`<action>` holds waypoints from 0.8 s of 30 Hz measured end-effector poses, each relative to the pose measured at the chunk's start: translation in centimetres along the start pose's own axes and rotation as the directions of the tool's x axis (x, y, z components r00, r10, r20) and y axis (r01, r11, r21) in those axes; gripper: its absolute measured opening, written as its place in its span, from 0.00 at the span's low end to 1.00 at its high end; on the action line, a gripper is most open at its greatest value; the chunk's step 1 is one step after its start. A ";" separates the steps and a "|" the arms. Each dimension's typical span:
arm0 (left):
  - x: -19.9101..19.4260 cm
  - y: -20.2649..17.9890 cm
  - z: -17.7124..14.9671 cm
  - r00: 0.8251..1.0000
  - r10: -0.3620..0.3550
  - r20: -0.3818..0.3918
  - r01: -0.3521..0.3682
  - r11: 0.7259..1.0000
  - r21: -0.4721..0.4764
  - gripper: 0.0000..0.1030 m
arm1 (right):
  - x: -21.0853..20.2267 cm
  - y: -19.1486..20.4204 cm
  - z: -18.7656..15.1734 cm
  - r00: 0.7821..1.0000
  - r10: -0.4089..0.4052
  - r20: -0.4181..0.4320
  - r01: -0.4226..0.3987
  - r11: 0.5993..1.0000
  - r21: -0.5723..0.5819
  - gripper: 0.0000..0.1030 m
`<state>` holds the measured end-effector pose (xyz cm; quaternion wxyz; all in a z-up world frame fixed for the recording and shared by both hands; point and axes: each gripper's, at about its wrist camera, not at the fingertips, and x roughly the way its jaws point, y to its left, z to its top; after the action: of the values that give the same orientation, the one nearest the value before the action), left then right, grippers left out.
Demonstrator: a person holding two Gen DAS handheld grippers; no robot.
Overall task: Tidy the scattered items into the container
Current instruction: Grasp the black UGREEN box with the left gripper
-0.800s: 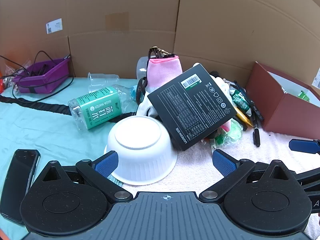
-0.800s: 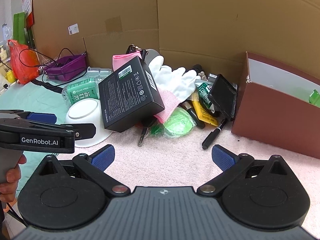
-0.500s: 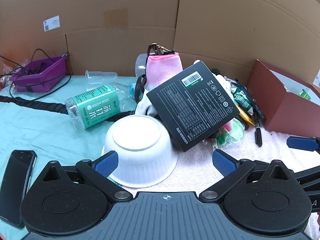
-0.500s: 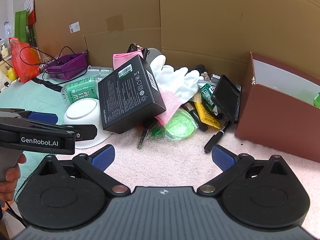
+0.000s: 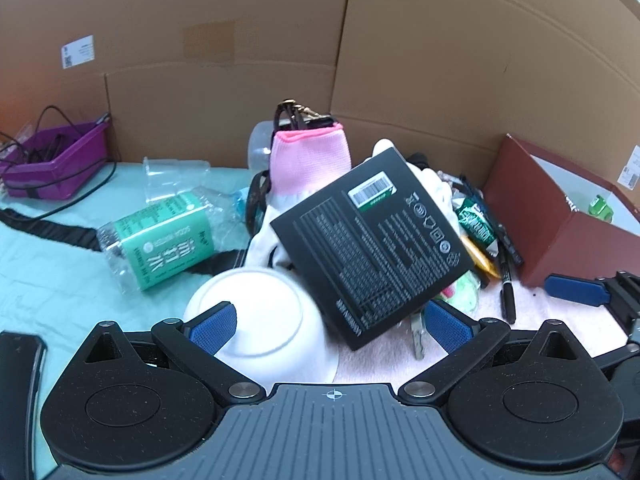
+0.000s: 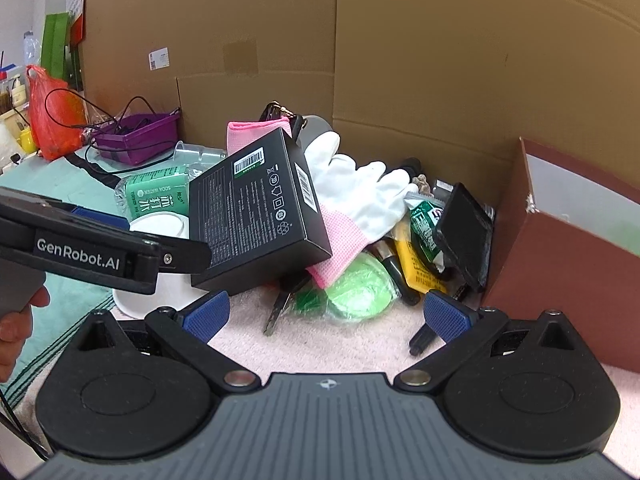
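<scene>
A pile of scattered items lies on the table. A black box (image 5: 372,240) leans on an upturned white bowl (image 5: 260,328) and a pink-cuffed white glove (image 6: 352,196). A green soda-water bottle (image 5: 168,240) lies to the left. My left gripper (image 5: 326,322) is open, its fingers on either side of the bowl and the box's lower corner. My right gripper (image 6: 324,314) is open and empty, just short of a green wrapped item (image 6: 360,284) and a black marker (image 6: 424,338). The dark red container (image 6: 560,264) stands at the right; it also shows in the left wrist view (image 5: 560,216).
Cardboard walls (image 5: 440,60) close off the back. A purple bin (image 5: 52,160) with cables stands far left. A black phone (image 5: 16,392) lies at the left edge. Pens, a yellow packet (image 6: 412,268) and a black wallet-like item (image 6: 464,232) crowd the container's left side.
Both grippers have moved forward toward the pile. The left gripper now straddles the bowl and box corner; the right is closer to the green item and marker.
</scene>
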<state>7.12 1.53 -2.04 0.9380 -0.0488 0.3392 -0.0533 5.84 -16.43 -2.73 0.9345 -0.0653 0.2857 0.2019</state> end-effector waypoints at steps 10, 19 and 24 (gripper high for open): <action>2.4 0.8 1.9 0.999 -0.052 -0.006 0.052 0.998 -0.019 1.00 | 2.4 1.1 0.7 0.998 0.066 0.010 -0.065 0.994 -0.090 1.00; 3.8 1.3 2.6 0.994 -0.112 -0.004 0.112 0.994 -0.011 1.00 | 4.1 2.3 0.9 0.995 0.096 0.011 -0.091 0.969 -0.229 0.98; 4.2 1.5 2.9 0.989 -0.145 0.006 0.145 0.989 -0.019 1.00 | 4.8 3.2 0.7 0.993 0.118 -0.010 -0.115 0.947 -0.300 0.98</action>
<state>12.28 2.66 -2.69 0.9318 -0.0826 0.3332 -0.1177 8.45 -11.69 -4.88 0.9013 -0.1885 0.2516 0.2979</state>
